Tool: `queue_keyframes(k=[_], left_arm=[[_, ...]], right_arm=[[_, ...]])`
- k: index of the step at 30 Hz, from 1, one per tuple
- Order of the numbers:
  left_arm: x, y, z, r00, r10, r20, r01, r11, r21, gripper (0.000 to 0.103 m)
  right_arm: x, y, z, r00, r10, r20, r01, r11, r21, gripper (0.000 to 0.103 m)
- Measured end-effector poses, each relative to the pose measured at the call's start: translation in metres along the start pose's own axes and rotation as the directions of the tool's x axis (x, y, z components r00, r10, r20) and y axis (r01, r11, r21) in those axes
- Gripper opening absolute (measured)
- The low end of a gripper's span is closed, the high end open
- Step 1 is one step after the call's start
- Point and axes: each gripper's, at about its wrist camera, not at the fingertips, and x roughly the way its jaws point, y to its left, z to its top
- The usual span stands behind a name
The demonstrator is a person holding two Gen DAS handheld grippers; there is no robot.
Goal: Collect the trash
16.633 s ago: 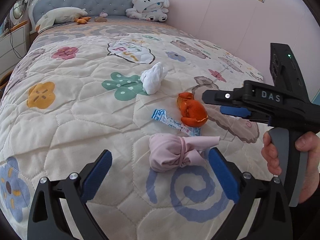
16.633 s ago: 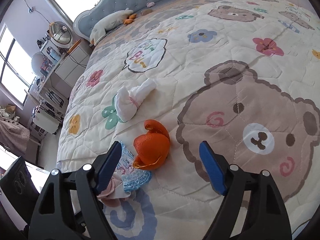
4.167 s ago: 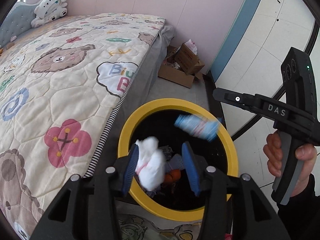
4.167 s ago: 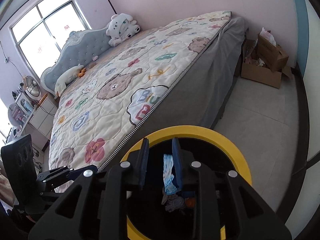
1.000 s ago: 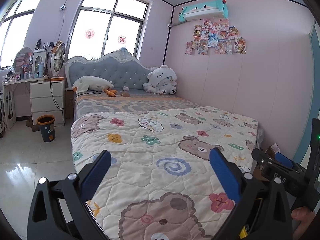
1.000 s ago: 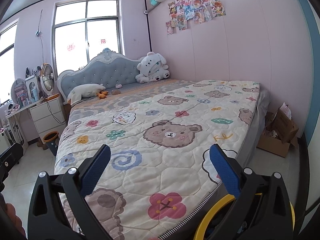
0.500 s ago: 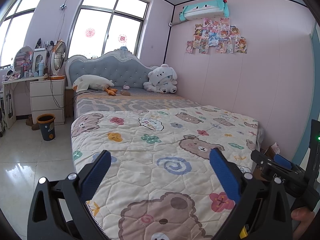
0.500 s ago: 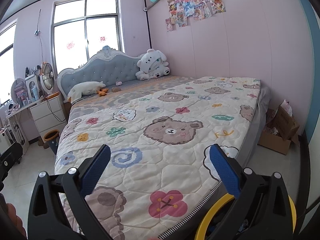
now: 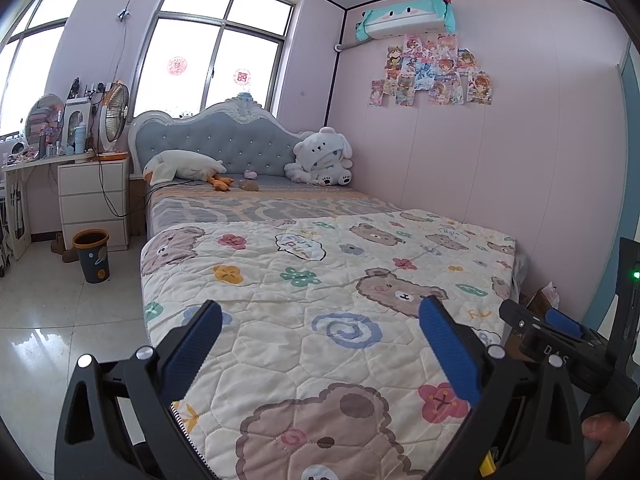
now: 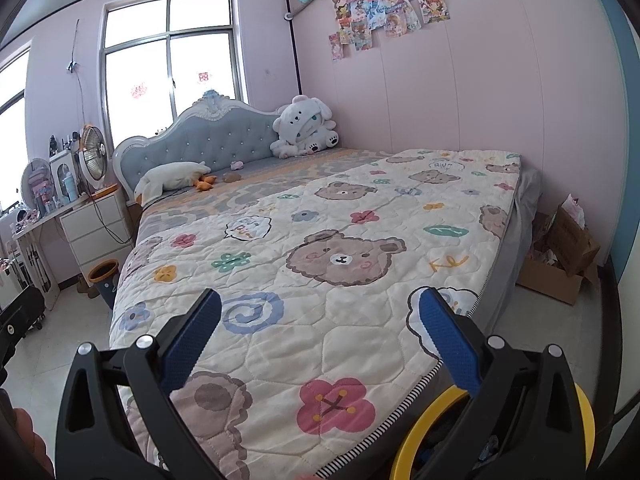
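The yellow-rimmed trash bin [image 10: 416,444] stands on the floor at the foot of the bed, low in the right wrist view; bits of trash show dimly inside it. The bear-and-flower quilt [image 9: 304,304] lies flat on the bed with no trash visible on it. My left gripper [image 9: 320,340] is open and empty, held above the foot of the bed. My right gripper [image 10: 320,340] is open and empty, above the bed corner next to the bin. The right gripper also shows at the right edge of the left wrist view [image 9: 560,340].
A plush dog [image 9: 322,158] and a plush goose [image 9: 180,166] lie at the headboard. A small blue-and-orange bin [image 9: 92,256] stands by the white drawers [image 9: 94,204]. Cardboard boxes [image 10: 560,256] sit against the wall beside the bed's foot.
Both grippers stay open and empty; the views shift only slightly, the right one tilting a little. Earlier the trash pieces were lifted off the quilt and dropped into the yellow bin.
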Motion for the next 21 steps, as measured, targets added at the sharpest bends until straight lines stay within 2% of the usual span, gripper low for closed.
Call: queue_keyframes(k=[21], left_arm=[[0.0013,-0.0013,-0.0005,1.000,-0.003,-0.006,0.003,1.000,0.005,0.095]], right_arm=[[0.0034,-0.0029,-0.0070,1.000,-0.003,-0.017,0.004,1.000,0.016,0.095]])
